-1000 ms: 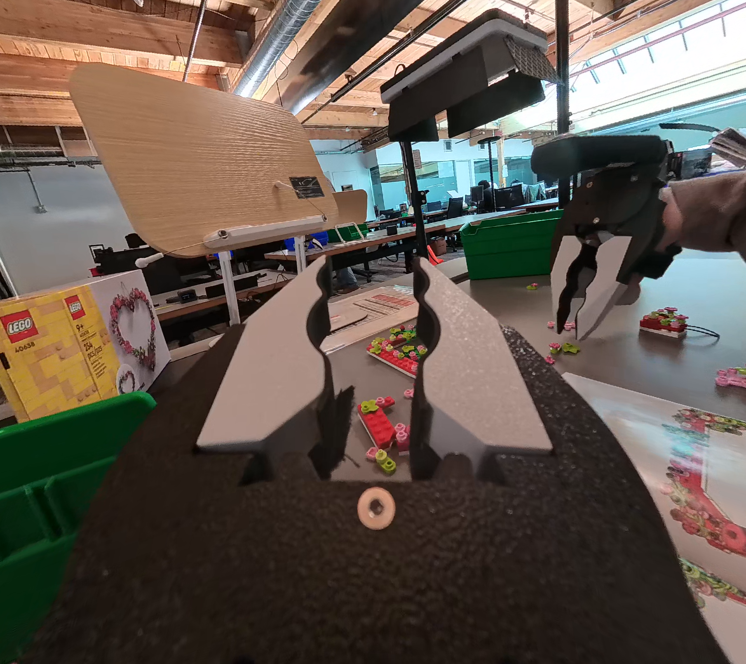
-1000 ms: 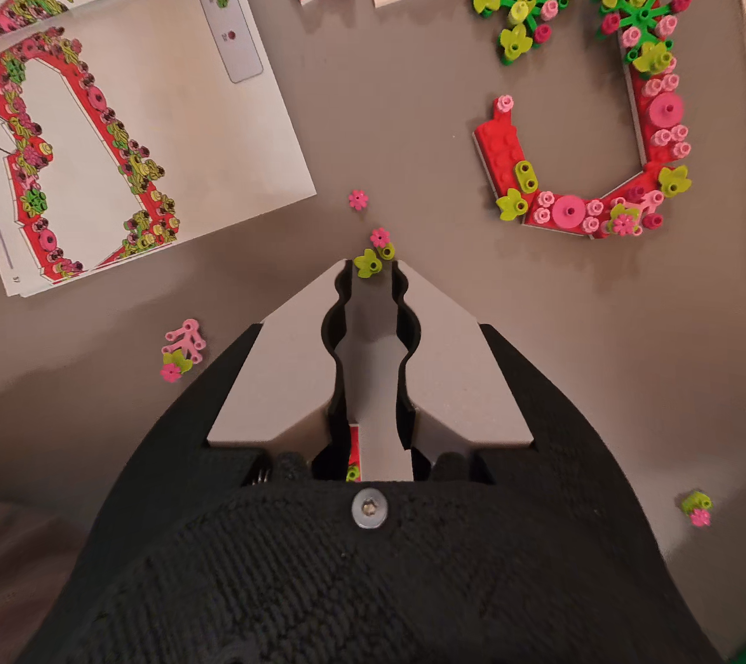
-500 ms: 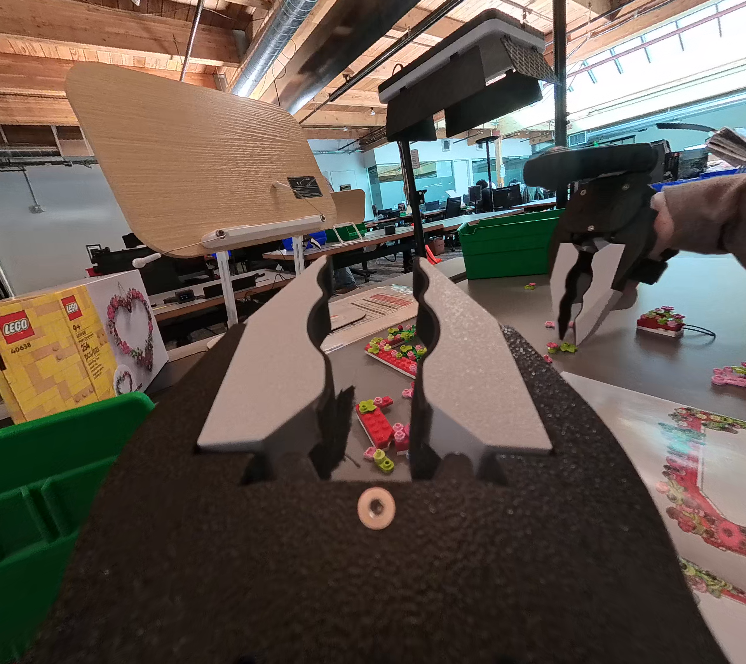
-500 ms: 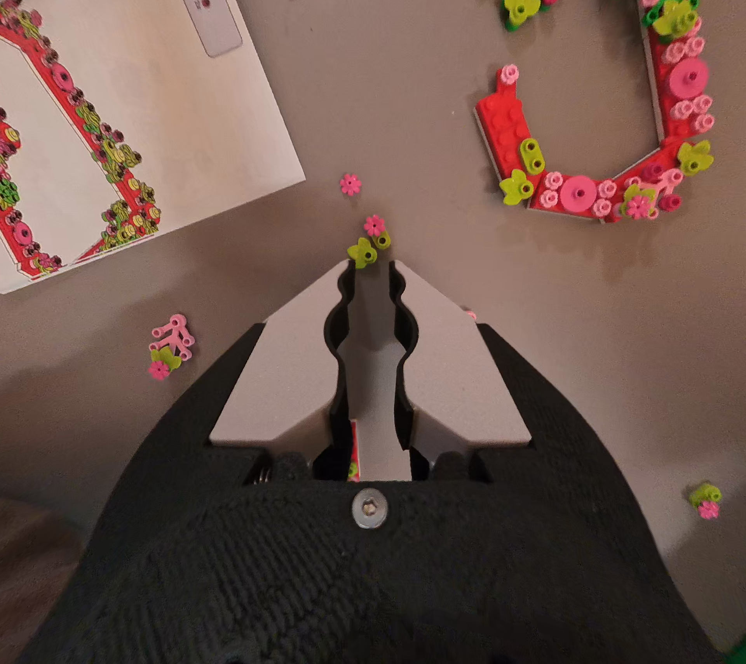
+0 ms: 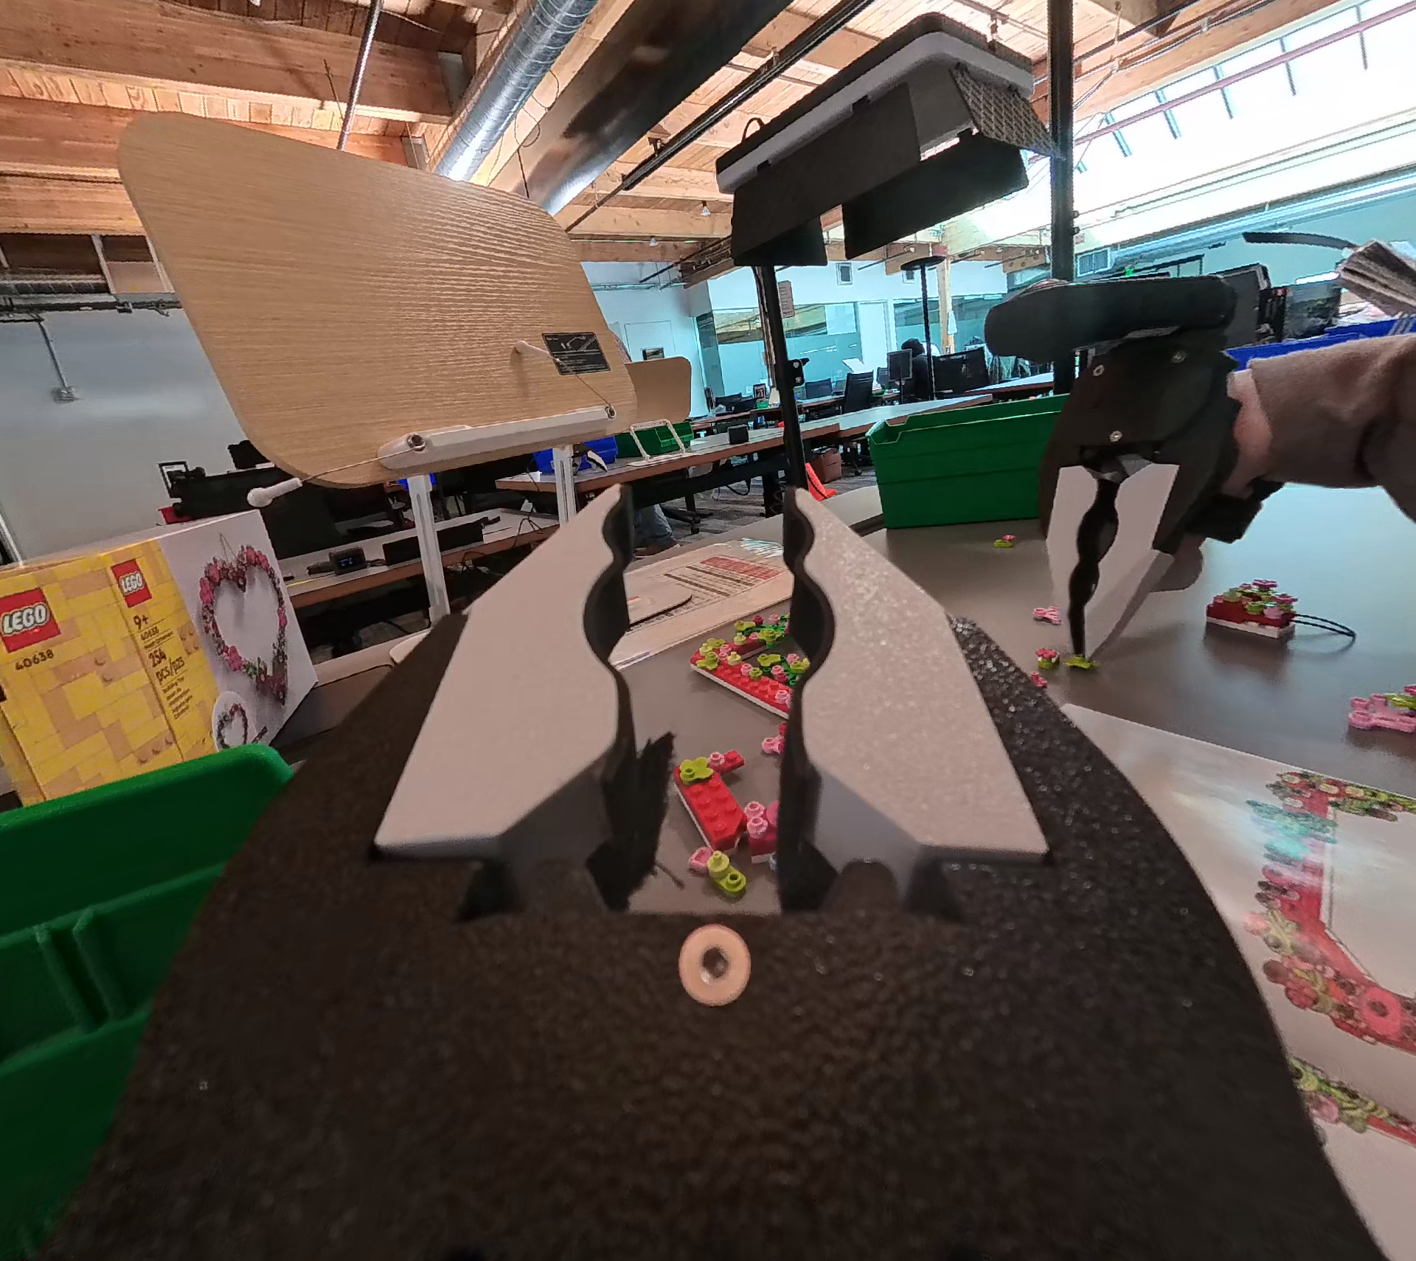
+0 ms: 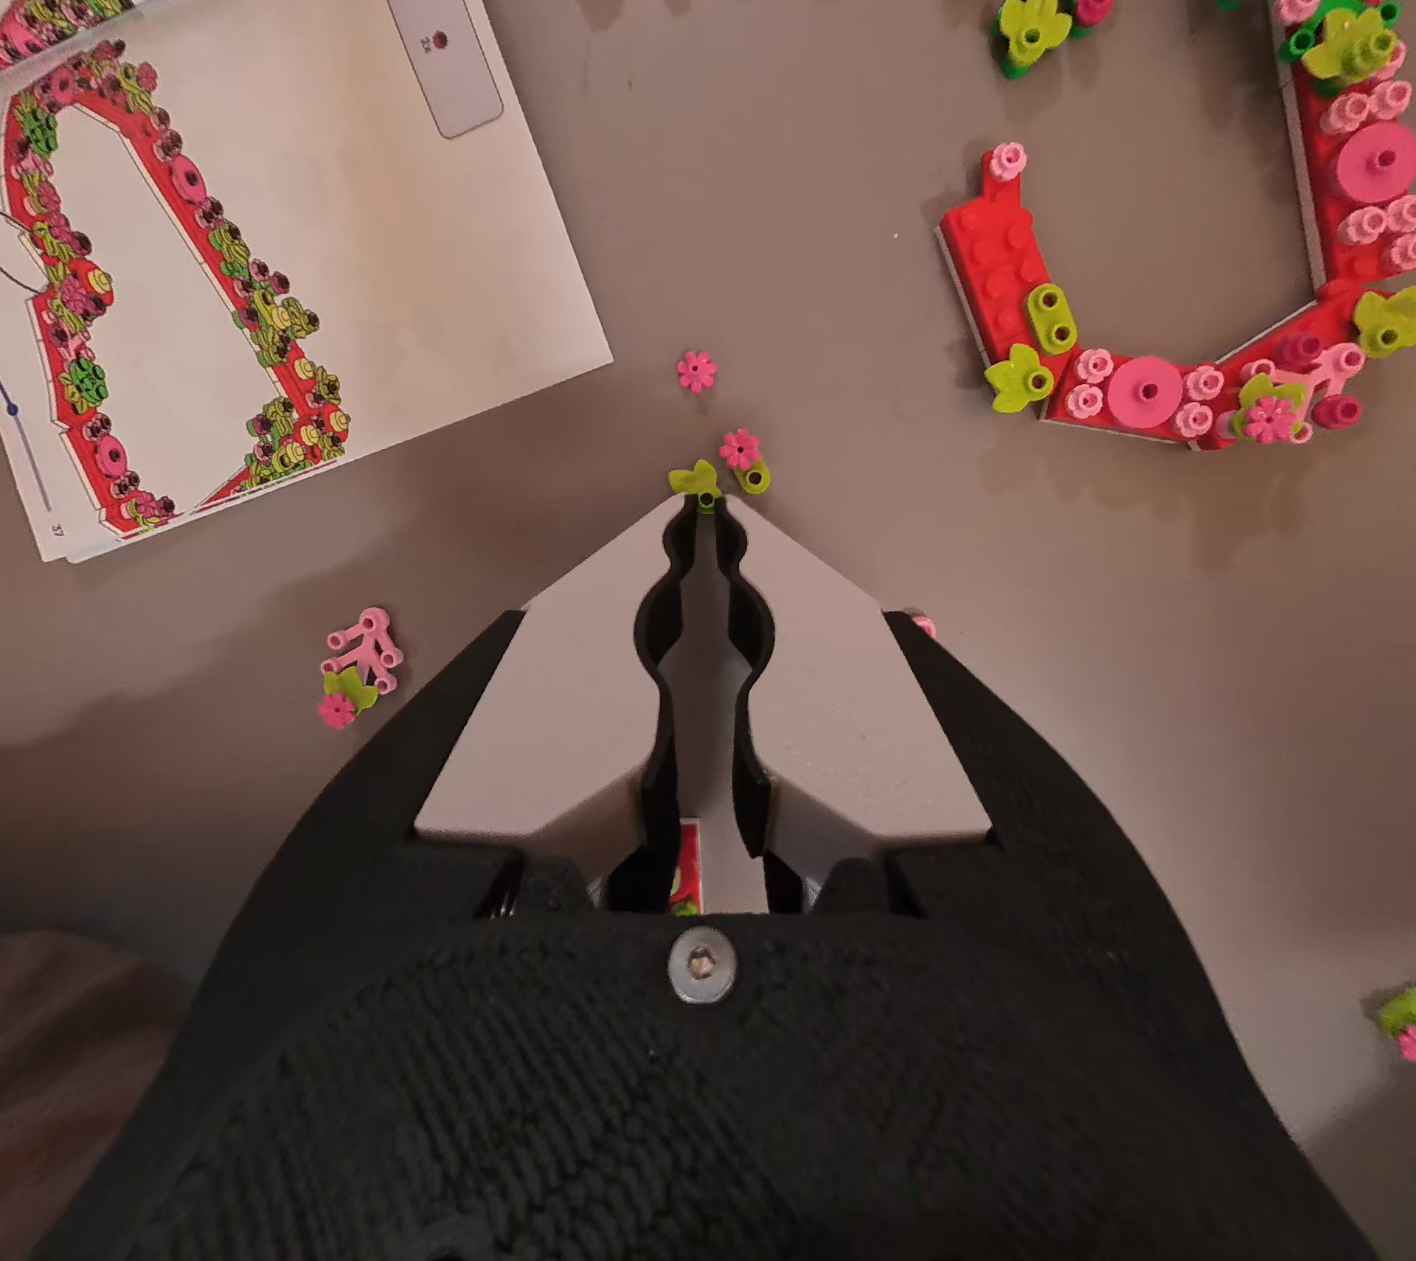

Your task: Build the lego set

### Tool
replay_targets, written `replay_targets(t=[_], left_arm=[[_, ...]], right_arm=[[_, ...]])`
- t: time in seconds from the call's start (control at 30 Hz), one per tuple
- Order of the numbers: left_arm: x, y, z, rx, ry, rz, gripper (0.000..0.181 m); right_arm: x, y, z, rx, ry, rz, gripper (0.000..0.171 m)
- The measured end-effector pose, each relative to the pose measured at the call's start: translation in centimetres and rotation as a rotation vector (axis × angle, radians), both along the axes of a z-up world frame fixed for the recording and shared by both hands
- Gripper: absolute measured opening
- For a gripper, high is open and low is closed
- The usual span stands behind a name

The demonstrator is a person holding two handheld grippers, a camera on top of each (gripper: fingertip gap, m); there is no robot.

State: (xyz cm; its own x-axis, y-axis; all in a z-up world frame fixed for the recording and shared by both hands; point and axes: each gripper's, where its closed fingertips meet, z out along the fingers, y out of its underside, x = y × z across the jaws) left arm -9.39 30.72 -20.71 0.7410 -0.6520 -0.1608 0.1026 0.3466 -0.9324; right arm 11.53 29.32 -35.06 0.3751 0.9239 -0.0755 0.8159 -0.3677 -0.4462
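Observation:
My right gripper (image 6: 706, 504) points down at the grey table, its fingertips pinched on a small lime leaf piece (image 6: 693, 479) that rests on the surface. A pink flower (image 6: 739, 448) on a lime round piece (image 6: 755, 477) lies just beyond it. The partly built red heart frame (image 6: 996, 259) with flowers lies to the right. The open instruction booklet (image 6: 306, 190) lies to the left. My left gripper (image 5: 705, 519) is open and empty, held above the table over a red frame section (image 5: 709, 803). The right gripper (image 5: 1080, 653) also shows there.
Another pink flower (image 6: 696, 371) and a pink stem piece (image 6: 368, 649) lie loose near the right gripper. A green bin (image 5: 958, 466) stands at the back, another (image 5: 92, 918) at the left. The set's box (image 5: 115, 672), a wooden book stand (image 5: 368, 320) and a lamp pole (image 5: 781, 381) stand behind. The tips of one gripper are about 25 centimeters away from the tips of the other.
My right gripper has come down to the table and closed its tips on the lime leaf piece. The left gripper has hardly moved.

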Motion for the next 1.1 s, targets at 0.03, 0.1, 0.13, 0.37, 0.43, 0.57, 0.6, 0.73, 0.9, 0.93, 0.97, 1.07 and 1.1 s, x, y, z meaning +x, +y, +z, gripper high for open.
replay_targets(t=[0.03,0.1,0.13,0.37,0.43,0.57,0.6,0.73,0.9,0.93,0.97,1.07,1.1], left_arm=[[0.0,0.0,0.0,0.0,0.0,0.0,0.037],[0.0,0.0,0.0,0.0,0.0,0.0,0.037],[0.0,0.0,0.0,0.001,-0.001,0.001,0.037],[0.0,0.0,0.0,0.001,-0.001,0.0,0.036],[0.0,0.0,0.0,0.0,-0.002,0.0,0.036],[0.0,0.0,0.0,0.0,-0.004,-0.001,0.036],[0.0,0.0,0.1,0.001,-0.004,0.0,0.036],[0.0,0.0,0.0,0.001,-0.003,0.0,0.037],[0.0,-0.1,0.0,0.0,0.0,-0.003,0.036],[0.1,-0.1,0.0,0.001,0.001,-0.003,0.036],[0.1,-0.1,0.0,0.001,0.001,-0.003,0.037],[0.0,-0.1,0.0,0.0,0.001,-0.003,0.036],[0.0,-0.1,0.0,0.0,0.002,-0.003,0.036]], right_arm=[[0.1,-0.1,0.0,-0.006,-0.002,-0.001,0.002],[0.1,-0.4,0.0,-0.019,-0.002,0.0,0.002],[0.1,-0.5,0.0,-0.028,-0.003,-0.003,0.002],[0.0,-3.7,0.1,-0.225,-0.012,-0.01,0.003],[-0.4,-4.0,1.2,-0.24,0.026,-0.022,0.005],[0.8,-2.5,4.3,-0.092,0.085,-0.106,0.015],[1.8,-1.7,4.9,-0.023,0.069,-0.142,0.018],[8.0,1.8,6.8,0.247,-0.062,-0.354,0.02],[10.2,2.0,6.1,0.221,0.003,-0.422,0.023],[9.9,2.0,5.7,0.198,0.035,-0.414,0.023],[9.2,1.9,5.3,0.164,0.067,-0.398,0.024],[7.5,1.9,3.4,0.091,0.081,-0.339,0.028],[7.1,2.0,2.7,0.079,0.061,-0.319,0.029]])
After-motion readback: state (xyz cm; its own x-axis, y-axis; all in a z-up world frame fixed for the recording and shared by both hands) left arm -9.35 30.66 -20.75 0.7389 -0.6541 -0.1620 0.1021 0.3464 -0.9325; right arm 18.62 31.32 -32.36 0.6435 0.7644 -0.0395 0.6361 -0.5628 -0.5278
